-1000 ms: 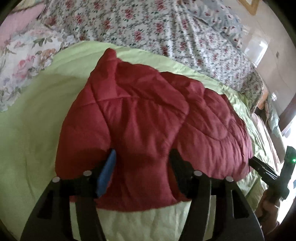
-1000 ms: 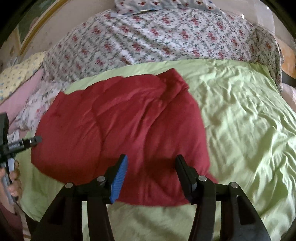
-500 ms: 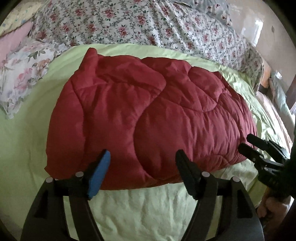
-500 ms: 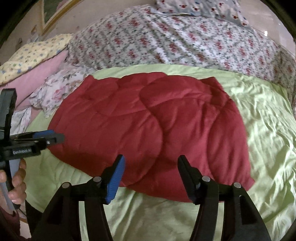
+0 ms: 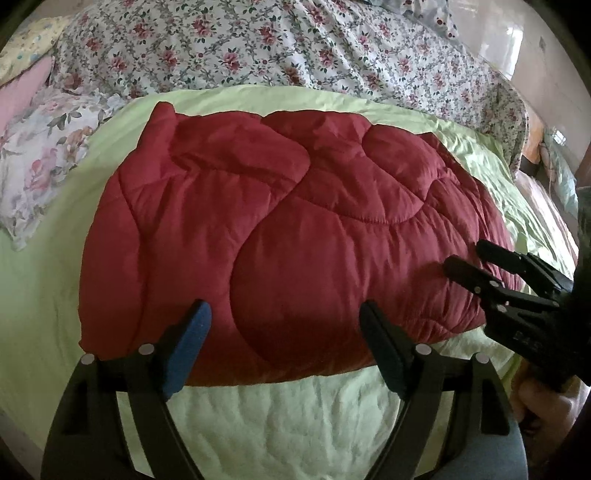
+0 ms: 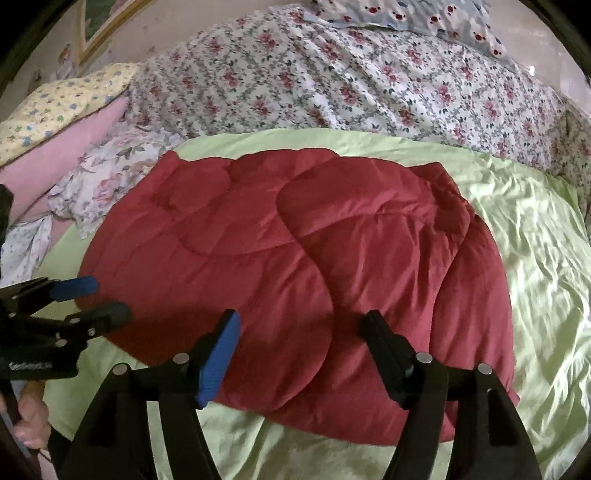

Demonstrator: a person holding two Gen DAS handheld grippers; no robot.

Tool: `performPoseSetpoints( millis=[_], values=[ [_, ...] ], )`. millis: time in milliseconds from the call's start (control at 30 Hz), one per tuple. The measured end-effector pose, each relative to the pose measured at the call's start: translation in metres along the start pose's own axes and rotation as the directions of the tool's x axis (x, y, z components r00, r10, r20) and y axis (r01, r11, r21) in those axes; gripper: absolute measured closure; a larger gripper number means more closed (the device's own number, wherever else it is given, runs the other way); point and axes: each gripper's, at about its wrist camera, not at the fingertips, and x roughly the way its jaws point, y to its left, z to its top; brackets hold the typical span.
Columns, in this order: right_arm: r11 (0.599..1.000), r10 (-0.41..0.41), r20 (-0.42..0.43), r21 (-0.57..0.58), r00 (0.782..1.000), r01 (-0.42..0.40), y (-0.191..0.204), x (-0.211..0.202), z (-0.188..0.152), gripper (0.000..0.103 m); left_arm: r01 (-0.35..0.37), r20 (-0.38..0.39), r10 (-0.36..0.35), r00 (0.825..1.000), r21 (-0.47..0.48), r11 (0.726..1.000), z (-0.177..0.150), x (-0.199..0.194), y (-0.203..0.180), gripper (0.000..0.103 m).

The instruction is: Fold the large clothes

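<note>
A dark red quilted comforter [image 5: 295,221] lies folded into a thick pad on the light green sheet [image 5: 277,424]. My left gripper [image 5: 286,332] hovers at the comforter's near edge. Its jaws are opening and press on nothing. The right gripper [image 5: 463,254] shows at the right end of the comforter, a hand below it. In the right wrist view the comforter [image 6: 295,258] fills the middle. My right gripper [image 6: 301,343] stands over its near edge, jaws opening, pads off the cloth. The left gripper [image 6: 110,300] sits at the comforter's left end.
A floral duvet [image 5: 258,48] is heaped along the far side of the bed. Flowered, pink and yellow pillows [image 6: 55,107] lie at the left. Bare green sheet [image 6: 535,240] stretches to the right of the comforter. A picture frame [image 6: 99,33] hangs on the wall.
Both grippers have drawn back from the comforter to its near edge and their jaws have widened. The comforter now lies flatter and wider across the sheet.
</note>
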Motion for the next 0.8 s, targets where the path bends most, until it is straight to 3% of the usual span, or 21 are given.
performPoseSetpoints(
  millis=[333, 500, 800],
  values=[
    [0.999, -0.012, -0.045, 0.034, 0.999, 0.013, -0.008, 0.022, 0.005, 0.030, -0.048, -0.023, 0.048, 0.999, 0.018, 0.999, 0.020, 0.026, -0.003, 0.019],
    [0.998, -0.005, -0.047, 0.058, 0.999, 0.008, -0.016, 0.031, 0.004, 0.030, -0.042, -0.041, 0.042, 0.998, 0.003, 0.999, 0.025, 0.058, 0.007, 0.005],
    [0.997, 0.005, -0.025, 0.073, 1.000, -0.003, -0.025, 0.031, 0.020, 0.030, -0.052, -0.031, 0.052, 0.998, -0.007, 0.999, 0.029, 0.076, 0.008, 0.000]
  ],
)
